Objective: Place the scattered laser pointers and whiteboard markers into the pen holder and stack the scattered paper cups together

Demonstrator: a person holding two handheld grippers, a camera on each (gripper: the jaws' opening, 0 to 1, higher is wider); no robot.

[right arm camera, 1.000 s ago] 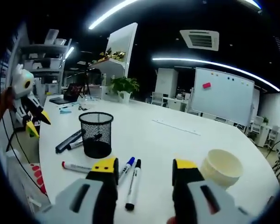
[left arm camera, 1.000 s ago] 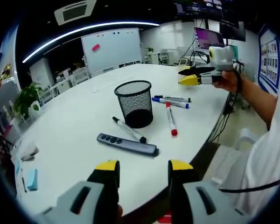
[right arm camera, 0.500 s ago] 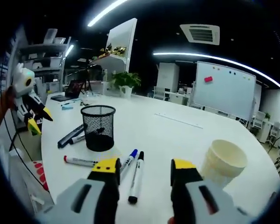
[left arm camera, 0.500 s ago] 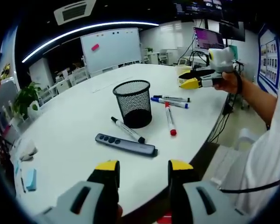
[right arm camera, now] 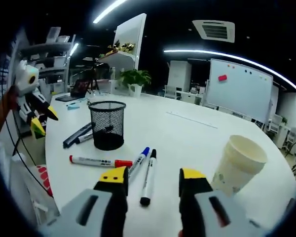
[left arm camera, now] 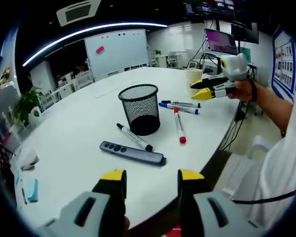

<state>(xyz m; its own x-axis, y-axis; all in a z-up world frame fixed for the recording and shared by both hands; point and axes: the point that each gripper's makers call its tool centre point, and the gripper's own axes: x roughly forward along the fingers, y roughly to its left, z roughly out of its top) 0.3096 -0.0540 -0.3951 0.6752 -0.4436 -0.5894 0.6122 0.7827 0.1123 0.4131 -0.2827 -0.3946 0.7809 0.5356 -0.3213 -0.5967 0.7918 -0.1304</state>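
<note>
A black mesh pen holder point(left arm camera: 139, 109) point(right arm camera: 107, 124) stands upright on the white table point(left arm camera: 79, 133). Beside it lie a black marker point(left arm camera: 134, 137) and a grey laser pointer point(left arm camera: 133, 152). On its other side lie a red marker point(left arm camera: 178, 125) point(right arm camera: 98, 161), a blue marker point(left arm camera: 179, 108) point(right arm camera: 138, 161) and a second black marker point(left arm camera: 182, 103) point(right arm camera: 148, 176). A paper cup point(right arm camera: 237, 165) stands upright to the right of these. My left gripper point(left arm camera: 150, 180) is open above the near table edge. My right gripper point(right arm camera: 152, 180) point(left arm camera: 196, 90) is open and empty, just short of the blue and black markers.
A person's hand and arm point(left arm camera: 264, 103) hold the right gripper; the left gripper point(right arm camera: 45, 125) hangs off the table's edge. Blue sticky notes point(left arm camera: 32, 189) lie at the table's left. A potted plant point(left arm camera: 27, 106), a whiteboard point(left arm camera: 118, 49) and a monitor point(left arm camera: 219, 42) stand beyond.
My right gripper has sunk lower and come closer to the markers and the paper cup. The left gripper has barely moved. Nothing on the table has shifted.
</note>
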